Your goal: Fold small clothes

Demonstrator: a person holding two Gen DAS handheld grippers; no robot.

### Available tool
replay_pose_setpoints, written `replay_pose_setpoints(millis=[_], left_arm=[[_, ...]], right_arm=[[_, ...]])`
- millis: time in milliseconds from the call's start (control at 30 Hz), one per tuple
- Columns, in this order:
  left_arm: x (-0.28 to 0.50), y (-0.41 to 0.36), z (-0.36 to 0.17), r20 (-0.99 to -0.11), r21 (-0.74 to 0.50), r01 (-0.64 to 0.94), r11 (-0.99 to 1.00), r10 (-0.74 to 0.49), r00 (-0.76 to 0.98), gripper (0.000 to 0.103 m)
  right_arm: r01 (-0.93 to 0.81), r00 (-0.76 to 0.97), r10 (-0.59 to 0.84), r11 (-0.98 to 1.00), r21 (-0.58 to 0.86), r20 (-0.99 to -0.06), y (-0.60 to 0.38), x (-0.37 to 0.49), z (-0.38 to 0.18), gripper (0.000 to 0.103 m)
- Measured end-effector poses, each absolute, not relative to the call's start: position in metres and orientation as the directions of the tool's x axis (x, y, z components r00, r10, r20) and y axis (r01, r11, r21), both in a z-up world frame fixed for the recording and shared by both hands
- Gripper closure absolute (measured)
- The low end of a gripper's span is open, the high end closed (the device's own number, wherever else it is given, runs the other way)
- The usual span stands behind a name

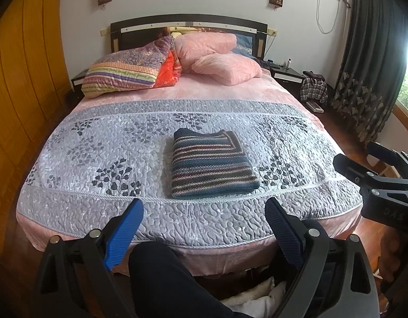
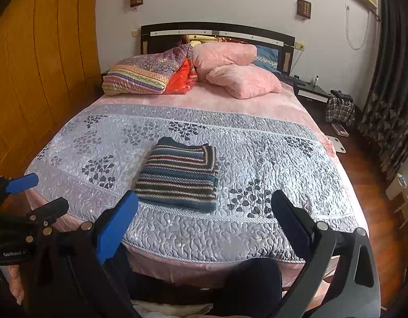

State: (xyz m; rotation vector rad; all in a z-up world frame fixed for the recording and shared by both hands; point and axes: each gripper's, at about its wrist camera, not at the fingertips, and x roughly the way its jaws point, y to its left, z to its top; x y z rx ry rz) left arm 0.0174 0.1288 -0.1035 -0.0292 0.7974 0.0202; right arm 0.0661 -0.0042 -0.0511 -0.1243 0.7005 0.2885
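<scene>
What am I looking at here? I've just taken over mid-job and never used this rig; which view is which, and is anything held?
Each picture comes from a camera on a hand-held gripper, looking out between its two blue-padded fingers. The first is the left gripper, the second the right gripper. Each also shows at the edge of the other's view. A person holds them, seated or standing at the foot of a bed. On its grey quilt lies one striped sweater, already folded into a neat block. Both grippers are open, held back from the sweater, and hold nothing.
</scene>
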Motion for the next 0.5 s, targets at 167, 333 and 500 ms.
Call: replay_pose_setpoints(millis=[167,333,500], left_arm=[[0.0171,0.1288,-0.1035,-0.717,-0.018,-0.03,0.999,0.008,0.697,0.01],[0.0171,0.1286,-0.1023,-0.714,-0.018,-0.03,0.999,0.008,0.7,0.01],[0.0171,0.1282,-0.1018,-0.715,-0.016,-0.03,0.999,0.01,0.699,0.01]], right_arm=[[-0.304,0.726,0.222,0.952,-0.015,-0.651,-0.0036,0.0667,-0.0502,0.003],[-0.308,0.724,0.225,0.951,-0.013,-0.652,-0.003,0.0686,-0.0489,0.003],[-0.309,0.72,0.227,0.951,-0.009,-0.656,-0.0021,0.0697,-0.0478,0.003]])
